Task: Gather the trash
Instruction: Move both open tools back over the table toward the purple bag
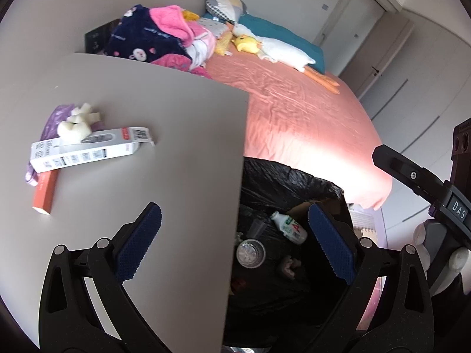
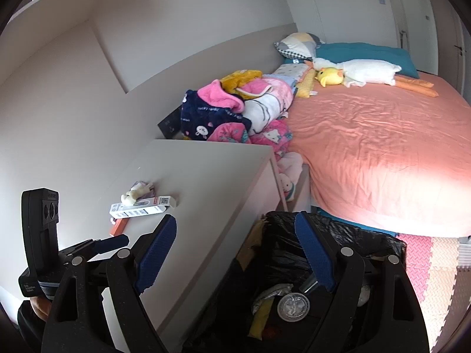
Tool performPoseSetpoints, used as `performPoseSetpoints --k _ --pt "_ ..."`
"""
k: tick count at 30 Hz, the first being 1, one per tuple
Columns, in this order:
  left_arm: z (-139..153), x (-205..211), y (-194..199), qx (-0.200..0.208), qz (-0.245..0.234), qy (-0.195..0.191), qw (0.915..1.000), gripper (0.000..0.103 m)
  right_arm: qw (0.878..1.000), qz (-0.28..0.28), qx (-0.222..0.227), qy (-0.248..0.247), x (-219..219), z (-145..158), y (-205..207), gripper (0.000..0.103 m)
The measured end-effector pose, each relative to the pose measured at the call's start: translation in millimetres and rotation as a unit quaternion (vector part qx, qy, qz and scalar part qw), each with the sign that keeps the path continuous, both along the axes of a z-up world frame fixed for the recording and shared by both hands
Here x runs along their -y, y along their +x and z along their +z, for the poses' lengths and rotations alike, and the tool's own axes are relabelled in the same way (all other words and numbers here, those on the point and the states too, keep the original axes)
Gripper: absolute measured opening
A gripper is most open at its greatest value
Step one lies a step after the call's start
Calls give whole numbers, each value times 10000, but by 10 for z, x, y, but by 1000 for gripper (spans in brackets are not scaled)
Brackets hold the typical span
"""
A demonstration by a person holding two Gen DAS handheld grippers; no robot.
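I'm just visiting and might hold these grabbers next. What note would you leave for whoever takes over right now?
Left gripper: open, holding nothing, above the nightstand's edge and the bin.
Right gripper: open, holding nothing, over the bin.
Black-lined trash bin stands on the floor between nightstand and bed. Already inside: a small white bottle, a clear cup and other scraps.
Left on the nightstand: white carton, orange box, purple wrapper, white crumpled bits.
Next, probably: pick those up and drop them in the bin.

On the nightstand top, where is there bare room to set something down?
Bare: the nightstand top from the white box to its bed-side edge and near corner. Crowded: the far-left corner, where box, orange box, purple wrapper and foam pieces pile together.
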State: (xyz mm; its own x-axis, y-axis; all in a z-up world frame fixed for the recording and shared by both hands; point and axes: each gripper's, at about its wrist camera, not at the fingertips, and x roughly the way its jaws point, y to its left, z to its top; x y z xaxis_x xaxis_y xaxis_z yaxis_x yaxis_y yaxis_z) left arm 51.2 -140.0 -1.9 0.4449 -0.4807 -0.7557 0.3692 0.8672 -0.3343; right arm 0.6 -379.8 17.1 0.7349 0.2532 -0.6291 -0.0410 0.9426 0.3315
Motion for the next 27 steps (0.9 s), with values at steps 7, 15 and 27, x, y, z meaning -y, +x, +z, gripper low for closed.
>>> performPoseSetpoints --k 7,15,27 --pt "-29 -288 25 49 419 13 9991 96 9994 324 25 -71 -297 1 174 83" --pt "-99 -663 55 -13 909 46 9958 96 9973 721 -23 -103 -636 -17 393 83" --pt "-216 -1173 155 -3 1565 137 9876 96 9931 1155 -148 -166 -1090 -104 665 83"
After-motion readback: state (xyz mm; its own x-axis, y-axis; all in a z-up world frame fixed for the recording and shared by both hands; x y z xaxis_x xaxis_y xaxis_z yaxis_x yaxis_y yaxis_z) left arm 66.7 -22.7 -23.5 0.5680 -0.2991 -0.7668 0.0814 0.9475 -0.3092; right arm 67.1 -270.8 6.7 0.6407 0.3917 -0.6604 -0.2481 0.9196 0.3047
